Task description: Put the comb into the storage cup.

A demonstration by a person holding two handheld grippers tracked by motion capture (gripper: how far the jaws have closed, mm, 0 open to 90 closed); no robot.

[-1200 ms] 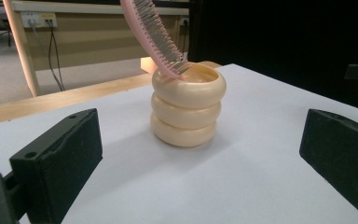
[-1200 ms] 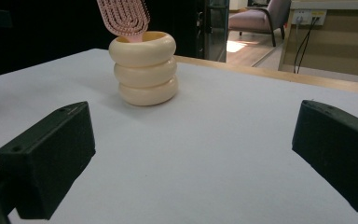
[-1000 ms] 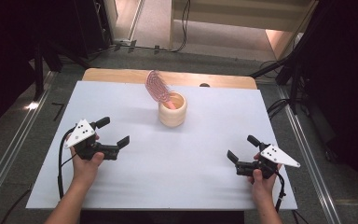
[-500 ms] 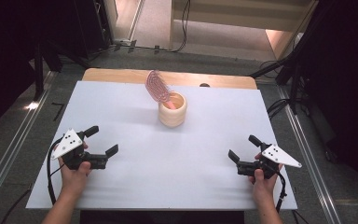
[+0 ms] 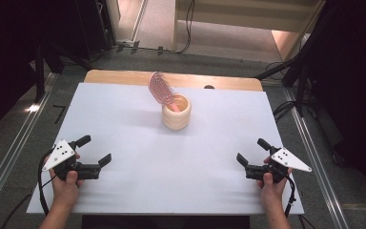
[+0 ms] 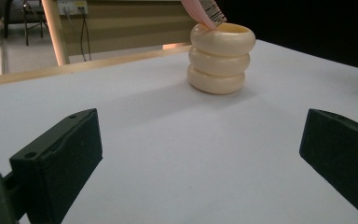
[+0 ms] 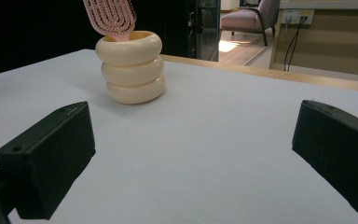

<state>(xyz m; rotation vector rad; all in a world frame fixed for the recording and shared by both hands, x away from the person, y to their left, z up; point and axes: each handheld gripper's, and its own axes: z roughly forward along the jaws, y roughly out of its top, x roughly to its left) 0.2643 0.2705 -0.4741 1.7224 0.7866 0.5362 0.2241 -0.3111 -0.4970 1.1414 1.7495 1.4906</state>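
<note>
Pink hairbrush (image 5: 161, 88) being kept handle-down in ribbed cream holder (image 5: 176, 112) at the far middle of white table (image 5: 171, 167), left gripper (image 5: 95, 151) and right gripper (image 5: 251, 150) being held wide open, empty, well apart near the front corners.

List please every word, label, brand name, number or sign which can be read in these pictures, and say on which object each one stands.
None can be read: the cream holder, the pink hairbrush, the white table cover, the left gripper and the right gripper carry no visible writing.
The wall sockets in the right gripper view show no legible marking.
</note>
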